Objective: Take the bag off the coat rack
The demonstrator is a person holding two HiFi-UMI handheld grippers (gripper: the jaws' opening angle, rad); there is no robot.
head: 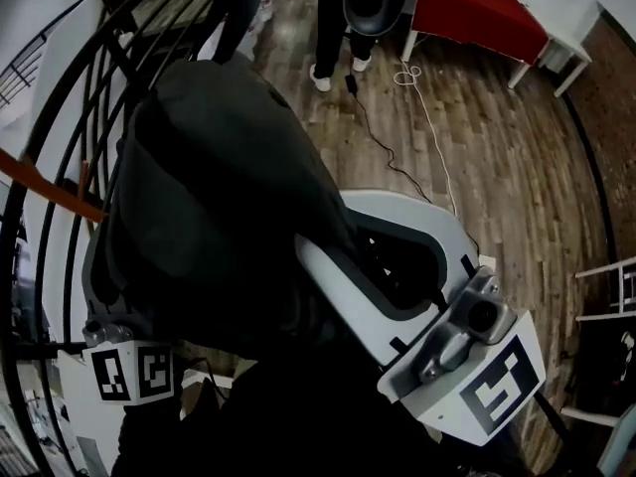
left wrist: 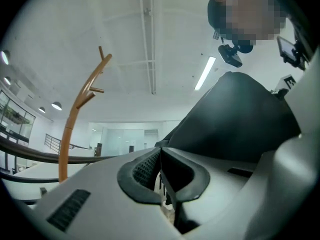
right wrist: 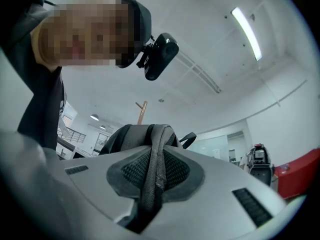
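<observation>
- Holding the bag [head: 219, 197] up is the job now. It hangs in the air close to the person. It looks free of the coat rack [left wrist: 75, 119], which stands well apart from it.
- The right gripper [right wrist: 156, 156] is clamped on the bag's strap [right wrist: 150, 194]. A tight squeeze will stop the strap from slipping out.
- The left gripper [left wrist: 159, 151] has its jaws pressed together, and I see nothing between them. It sits just beside the bag.
- A slow move away from the rack is best, so no loop catches on a hook.
</observation>
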